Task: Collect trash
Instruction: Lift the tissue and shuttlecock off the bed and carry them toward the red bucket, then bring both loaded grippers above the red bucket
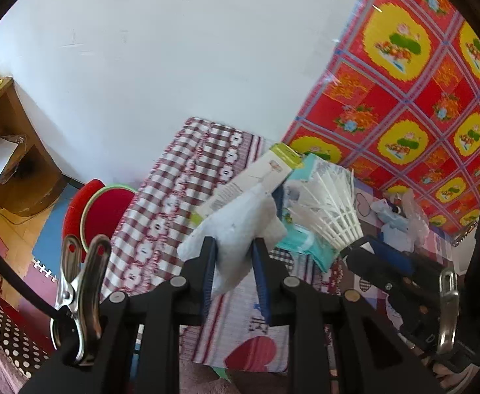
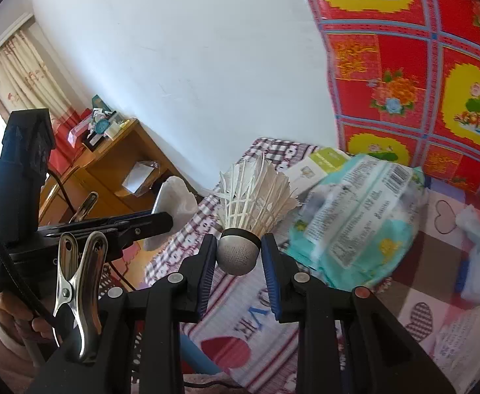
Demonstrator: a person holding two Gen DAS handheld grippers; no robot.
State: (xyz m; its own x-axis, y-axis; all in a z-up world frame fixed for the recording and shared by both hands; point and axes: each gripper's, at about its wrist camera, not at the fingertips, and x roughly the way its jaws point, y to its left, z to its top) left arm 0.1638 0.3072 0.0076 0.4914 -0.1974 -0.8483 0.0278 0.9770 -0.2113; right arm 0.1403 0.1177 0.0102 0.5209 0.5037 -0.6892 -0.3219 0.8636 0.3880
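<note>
The left tongs (image 1: 233, 252) are clenched on a crumpled white tissue (image 1: 236, 226), which sticks up from between their pads above the bed (image 1: 174, 203). The right tongs (image 2: 238, 256) grasp a white shuttlecock (image 2: 256, 197) by its rounded cork, feathers fanning toward twelve o'clock. At two o'clock from the shuttlecock, a teal wrapper (image 2: 354, 223) and a green-ended carton (image 2: 318, 164) lie on the patterned bedcover.
</note>
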